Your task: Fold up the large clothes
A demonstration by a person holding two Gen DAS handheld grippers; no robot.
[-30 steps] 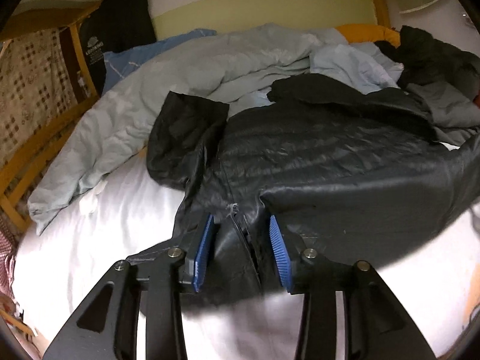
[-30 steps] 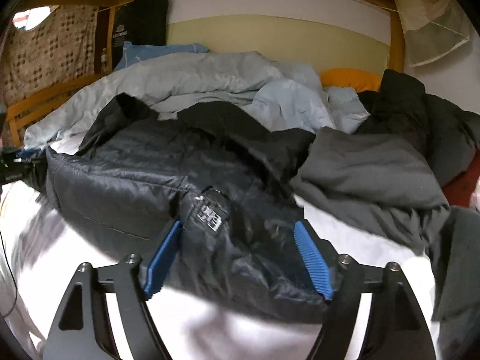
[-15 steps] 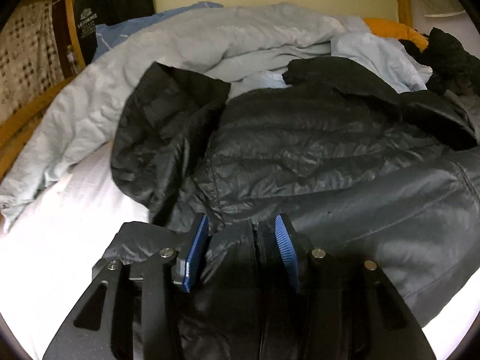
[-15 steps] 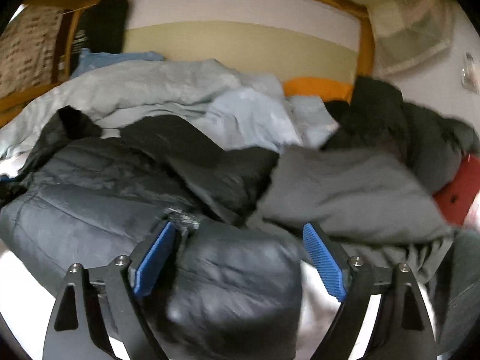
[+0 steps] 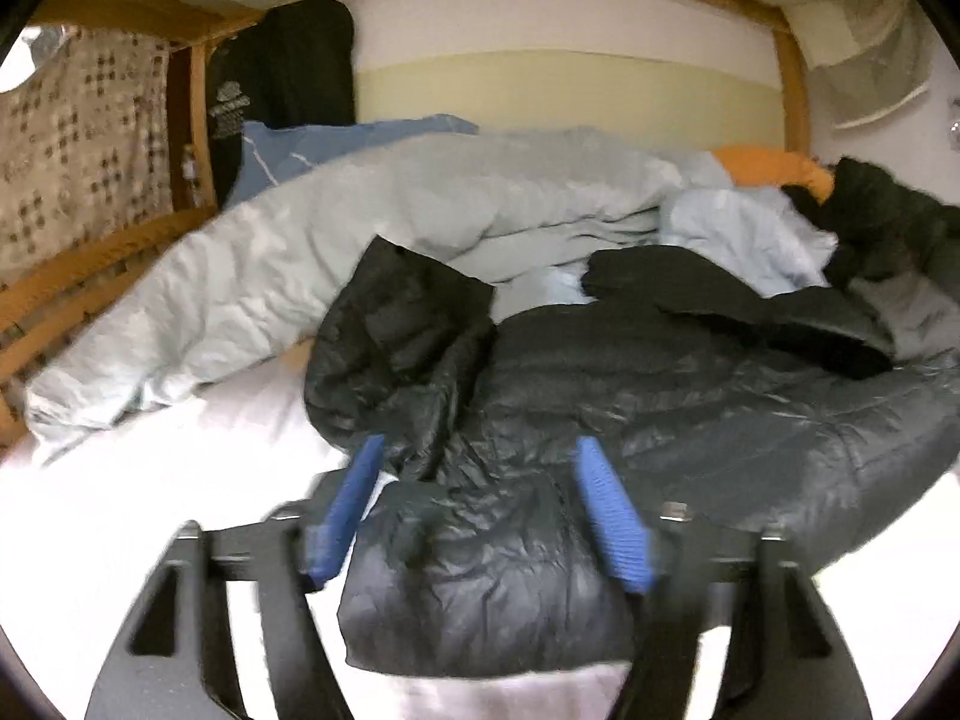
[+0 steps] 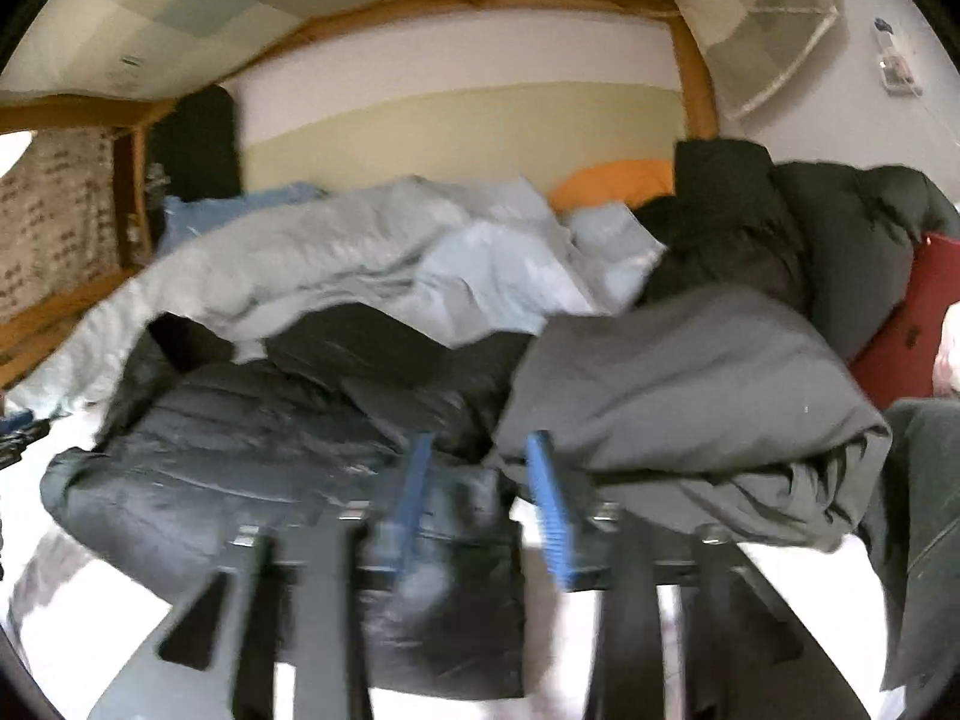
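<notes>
Left-wrist view shows the left gripper (image 5: pixel 480 510) low over the white sheet (image 5: pixel 150 480), its blue pads (image 5: pixel 612 516) set either side of a bunched fold of the dark quilted puffer jacket (image 5: pixel 690 408); the jaws have just been closing, though whether the pads press the fabric or merely flank it cannot be told through the blur. In the right-wrist view the right gripper (image 6: pixel 480 480) stands at the jacket's other near edge with its pads drawn close together on a pinch of shiny fabric, its jaws having just been closing too, so it reads as clamped on the hem. The jacket lies spread across the middle of the bed, one sleeve (image 5: pixel 408 348) crumpled upward on the left side of the left-wrist view. Beside it rests a grey garment (image 6: pixel 690 390), its edge just next to the right pads. Farther off lie the pale blue duvet (image 5: pixel 420 210), an orange pillow (image 5: pixel 774 165) and the wooden bed frame (image 5: pixel 786 60). To fold well, both claws probably need a firm bite on the jacket alone, keeping the grey cloth out of the right pinch, then a level, even lift so the slippery shell does not slide free or twist. Tucking the stray sleeve inward first would likely give a flatter fold.
</notes>
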